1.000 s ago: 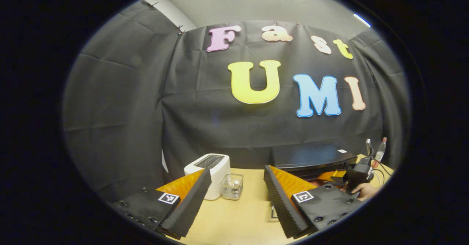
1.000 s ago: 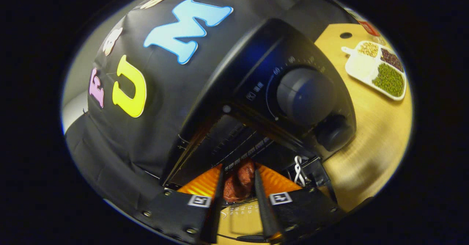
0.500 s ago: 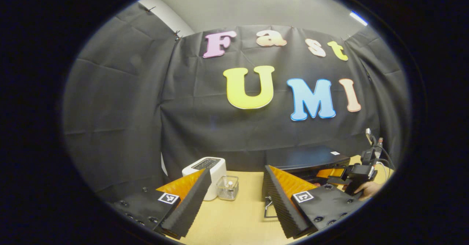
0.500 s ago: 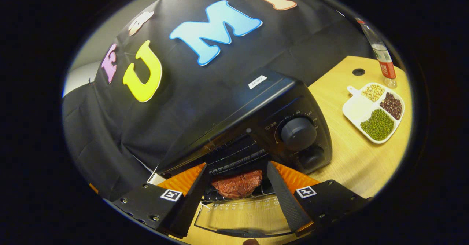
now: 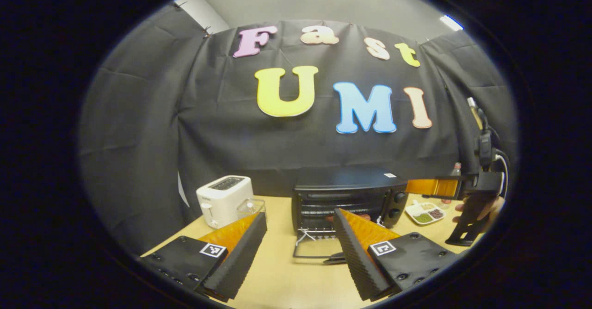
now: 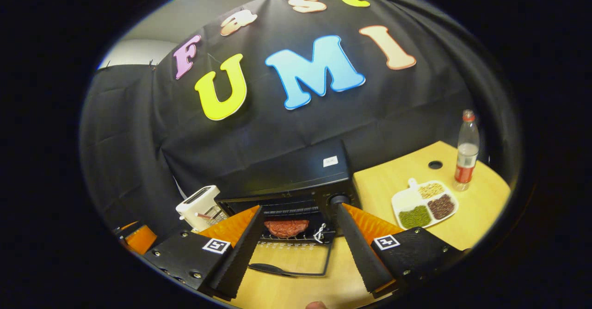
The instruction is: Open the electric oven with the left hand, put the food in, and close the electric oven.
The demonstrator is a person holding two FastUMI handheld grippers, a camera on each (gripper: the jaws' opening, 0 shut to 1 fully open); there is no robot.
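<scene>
Fingers of right gripper spread wide, holding nothing; left gripper same. Tabletop carries electric oven at 12 o'clock, door dropped flat. Meat sits on its rack. Toaster at 10 o'clock, bean tray at 2.

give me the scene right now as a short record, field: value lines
oven: black, on the wooden table
oven door: open, folded down flat toward the camera
food: reddish piece of meat lying on the oven rack, free of both grippers
left gripper: open, empty, facing the oven front
right gripper: open, empty, above the lowered door
toaster: white, beside the oven
divided plate: white, holding beans, on the oven's other side
bottle: upright behind the plate
step left: close the door
</scene>
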